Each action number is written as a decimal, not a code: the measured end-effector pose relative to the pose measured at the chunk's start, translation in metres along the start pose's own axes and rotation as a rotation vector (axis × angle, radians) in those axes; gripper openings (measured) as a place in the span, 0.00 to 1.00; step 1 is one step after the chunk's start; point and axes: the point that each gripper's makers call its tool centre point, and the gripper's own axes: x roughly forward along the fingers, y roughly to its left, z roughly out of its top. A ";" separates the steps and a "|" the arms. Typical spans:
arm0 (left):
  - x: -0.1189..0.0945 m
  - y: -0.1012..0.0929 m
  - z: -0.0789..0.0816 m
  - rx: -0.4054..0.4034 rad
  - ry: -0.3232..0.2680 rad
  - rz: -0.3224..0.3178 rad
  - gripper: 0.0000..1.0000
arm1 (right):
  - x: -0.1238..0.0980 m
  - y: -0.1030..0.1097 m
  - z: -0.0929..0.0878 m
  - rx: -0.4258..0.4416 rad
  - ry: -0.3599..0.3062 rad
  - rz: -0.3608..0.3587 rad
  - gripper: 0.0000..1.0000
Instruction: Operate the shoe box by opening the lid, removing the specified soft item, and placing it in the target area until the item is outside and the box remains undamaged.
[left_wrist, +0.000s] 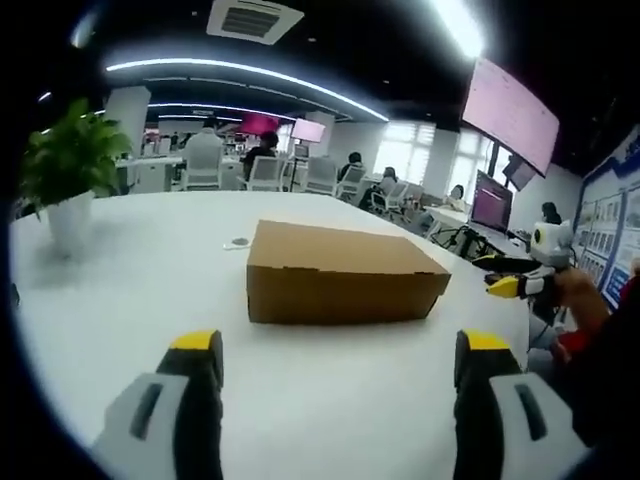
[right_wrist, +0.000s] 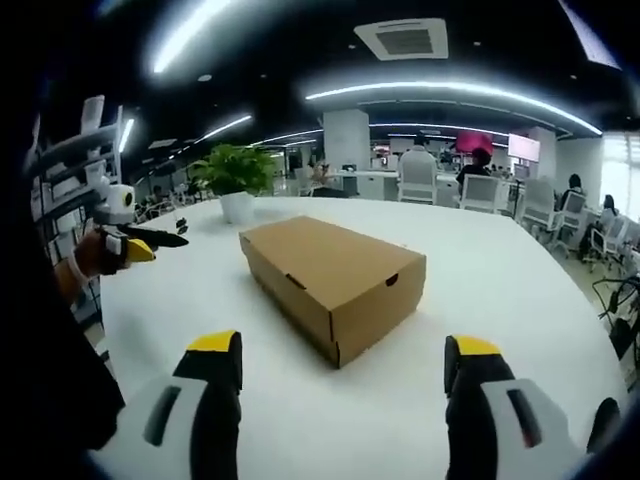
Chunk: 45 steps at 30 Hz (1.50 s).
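Note:
A closed brown cardboard shoe box (left_wrist: 340, 272) lies on the white table (left_wrist: 150, 290), its lid flat. In the left gripper view my left gripper (left_wrist: 340, 385) stands open a little short of the box, with nothing between its yellow-tipped jaws. The right gripper (left_wrist: 515, 278) comes in from the right, held by a hand, beside the box's right end. In the right gripper view the box (right_wrist: 335, 278) lies corner-on, and my right gripper (right_wrist: 342, 385) is open and empty before it. The left gripper (right_wrist: 135, 243) shows at the left. The box's contents are hidden.
A potted green plant (left_wrist: 68, 175) in a white pot stands at the table's far left; the plant (right_wrist: 235, 180) also shows behind the box. A small round object (left_wrist: 238, 242) lies by the box. White chairs (left_wrist: 265, 172), seated people and screens sit beyond the table.

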 end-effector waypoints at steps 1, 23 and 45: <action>0.000 0.000 0.000 0.000 -0.001 0.000 0.99 | -0.001 0.000 -0.002 0.008 0.009 -0.002 0.86; -0.001 -0.006 -0.019 0.036 0.029 -0.014 0.99 | -0.001 0.002 -0.011 0.037 0.035 0.002 0.86; 0.004 -0.008 -0.017 0.042 0.013 -0.012 0.98 | -0.002 -0.004 -0.007 0.108 0.013 -0.015 0.86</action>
